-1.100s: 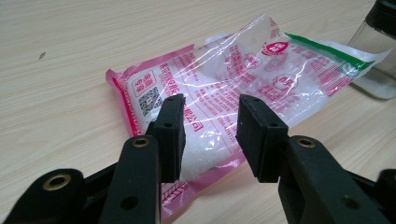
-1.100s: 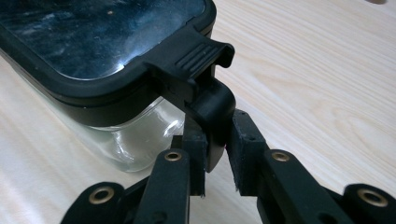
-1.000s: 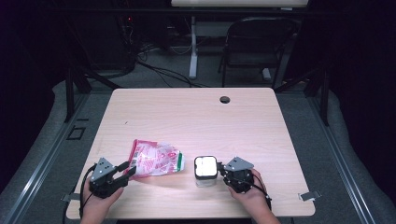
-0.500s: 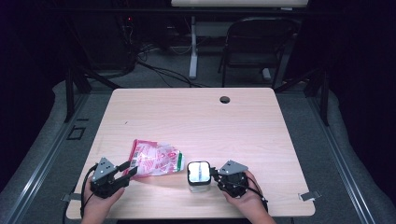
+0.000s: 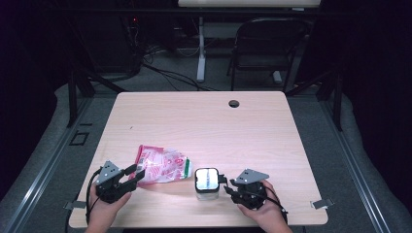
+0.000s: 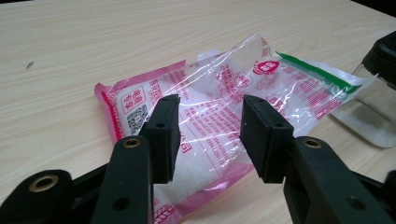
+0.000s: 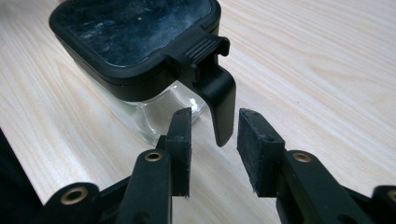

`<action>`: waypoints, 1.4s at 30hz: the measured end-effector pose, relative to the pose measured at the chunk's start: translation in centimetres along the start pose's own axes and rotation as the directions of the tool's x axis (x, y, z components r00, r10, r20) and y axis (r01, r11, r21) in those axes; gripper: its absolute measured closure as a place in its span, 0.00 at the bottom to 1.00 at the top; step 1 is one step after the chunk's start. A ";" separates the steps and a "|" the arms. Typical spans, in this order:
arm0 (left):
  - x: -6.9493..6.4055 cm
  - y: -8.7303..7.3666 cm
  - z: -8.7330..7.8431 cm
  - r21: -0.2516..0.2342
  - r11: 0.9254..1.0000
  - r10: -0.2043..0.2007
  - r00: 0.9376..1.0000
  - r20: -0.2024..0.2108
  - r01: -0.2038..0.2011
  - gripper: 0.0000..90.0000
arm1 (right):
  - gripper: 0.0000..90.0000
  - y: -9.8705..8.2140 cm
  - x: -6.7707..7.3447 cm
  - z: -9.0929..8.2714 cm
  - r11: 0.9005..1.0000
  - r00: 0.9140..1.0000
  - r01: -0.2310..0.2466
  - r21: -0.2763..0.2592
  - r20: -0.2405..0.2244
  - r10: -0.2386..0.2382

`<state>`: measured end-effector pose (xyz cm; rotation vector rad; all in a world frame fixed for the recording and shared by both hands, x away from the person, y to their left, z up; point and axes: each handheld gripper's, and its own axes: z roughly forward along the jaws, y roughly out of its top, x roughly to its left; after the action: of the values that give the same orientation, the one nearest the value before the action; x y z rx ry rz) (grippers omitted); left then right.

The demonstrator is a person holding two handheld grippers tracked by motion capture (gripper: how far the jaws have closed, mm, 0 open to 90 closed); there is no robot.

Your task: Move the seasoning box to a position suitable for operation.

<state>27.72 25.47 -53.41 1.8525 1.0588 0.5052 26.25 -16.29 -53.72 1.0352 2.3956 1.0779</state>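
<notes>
Since the earlier high-view frames, the glass jar (image 5: pixel 207 184) has shifted left along the bottom of the frame toward the bag, and your right hand-held gripper (image 5: pixel 228 187) has followed it. Its jaws have just been opening: in the right gripper view they now stand spread on either side of the jar's black latch tab (image 7: pixel 219 105), which hangs between them with neither pad pressing on it. That reads as a release after sliding or turning the jar, so the lid (image 7: pixel 135 35) is still on and the jar stands free on the counter (image 5: pixel 204 126), lower centre.

Your left hand-held gripper (image 5: pixel 133 175) has also just been opening a little. Its jaws are spread above the near end of the pink and clear bag (image 5: pixel 163 165), which lies flat at lower left of centre, not pinched.

The left gripper view gives what the high view cannot: white granules inside the bag (image 6: pixel 219 102), its printed label, and the jar's glass wall (image 6: pixel 369 116) just beside the bag's green-edged end. The right gripper view alone makes the latch tab and the dusty lid top clear.
</notes>
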 end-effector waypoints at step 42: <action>-7.9 7.6 4.8 0.080 0.992 0.081 0.973 0.218 -0.101 0.97 | 0.89 6.2 0.6 -1.0 0.980 0.980 -0.198 -0.012 0.019 0.198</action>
<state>30.23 14.83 -48.53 1.9926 0.8675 0.3054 28.29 -13.60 -48.44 1.2968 2.3064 1.1369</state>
